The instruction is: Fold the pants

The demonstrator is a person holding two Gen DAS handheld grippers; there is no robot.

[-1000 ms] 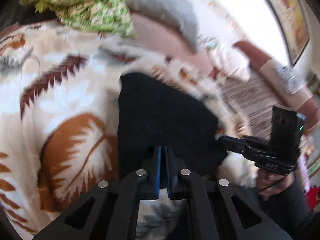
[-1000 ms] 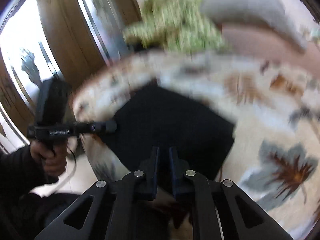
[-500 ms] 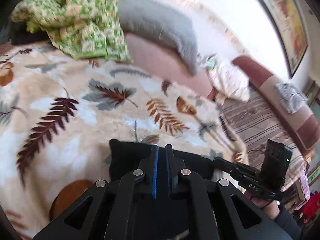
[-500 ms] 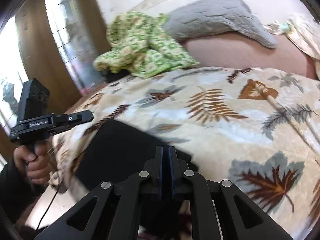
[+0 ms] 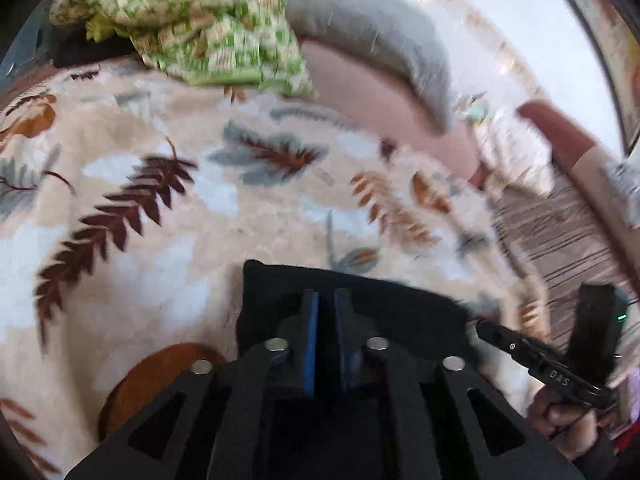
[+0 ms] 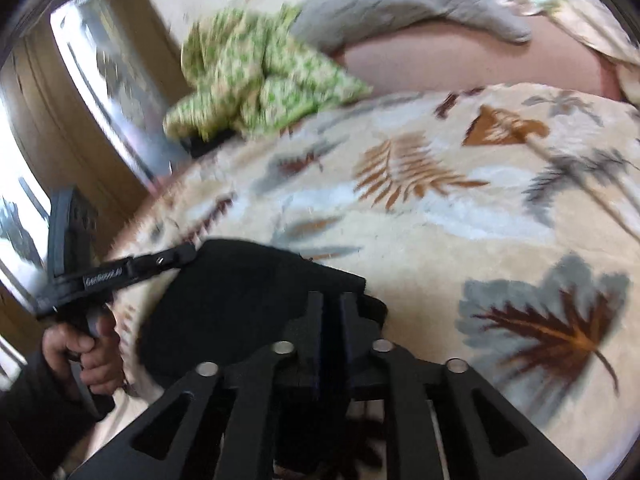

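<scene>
Pants (image 5: 352, 304) folded into a black bundle, pinched by both tools at the near edge of the bed (image 5: 168, 216).

Largest first: the leaf-print bed carries the bundle near its edge; the green blanket (image 5: 192, 20) and grey pillow (image 5: 372, 36) lie well apart behind. The left hand-held gripper (image 5: 326, 312) and the right hand-held gripper (image 6: 331, 312) are each clenched on the pants' near hem. To finish well, I judge both should lower level together, keeping edges aligned, then let go. Compared with 0.5 s ago, the 2 views are blurrier and the bundle looks slightly lifted and bunched; 1 s ago it spread wider.
</scene>
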